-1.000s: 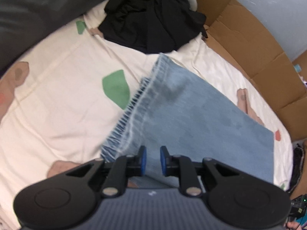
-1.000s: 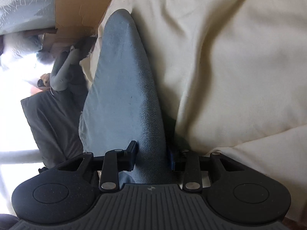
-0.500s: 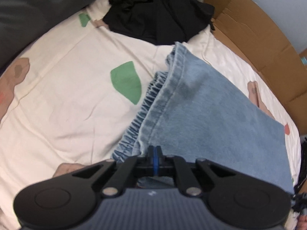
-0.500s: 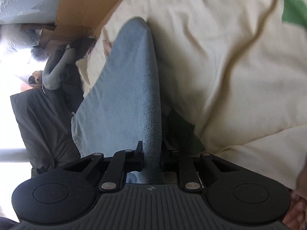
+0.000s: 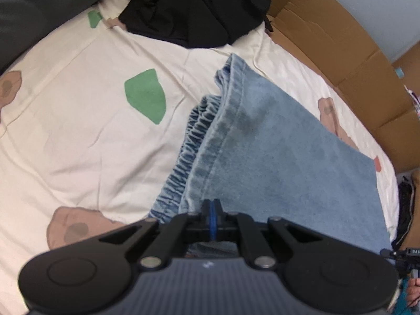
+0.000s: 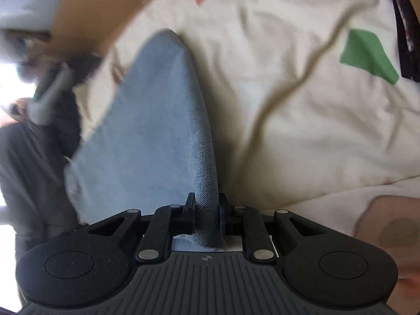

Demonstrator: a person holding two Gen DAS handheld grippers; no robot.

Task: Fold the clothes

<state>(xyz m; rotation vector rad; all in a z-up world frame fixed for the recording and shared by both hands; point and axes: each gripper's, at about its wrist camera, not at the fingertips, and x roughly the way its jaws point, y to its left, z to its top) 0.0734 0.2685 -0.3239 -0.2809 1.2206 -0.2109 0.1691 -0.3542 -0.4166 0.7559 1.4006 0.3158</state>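
Observation:
Light blue jeans [image 5: 275, 157] lie folded on the cream bed sheet [image 5: 78, 131], hem and gathered waistband to the left. My left gripper [image 5: 212, 210] is shut just over the near end of the hem; its blue pads meet and no cloth shows between them. In the right wrist view a raised fold of the jeans [image 6: 157, 120] runs up from my right gripper [image 6: 206, 210]. Its pads press on that denim ridge while the jaws are opening slightly. The fold is lifted off the sheet [image 6: 302, 105].
A heap of black clothes [image 5: 194, 8] lies at the far end of the bed. Brown cardboard [image 5: 354, 60] lines the far right side. The sheet has green and brown printed patches [image 5: 147, 94]. A person in dark clothes [image 6: 34, 136] stands beside the bed.
The left jaws went from open to shut and dropped closer to the hem. The right gripper tightened on the denim fold and rose with it, tilting so more of the sheet shows.

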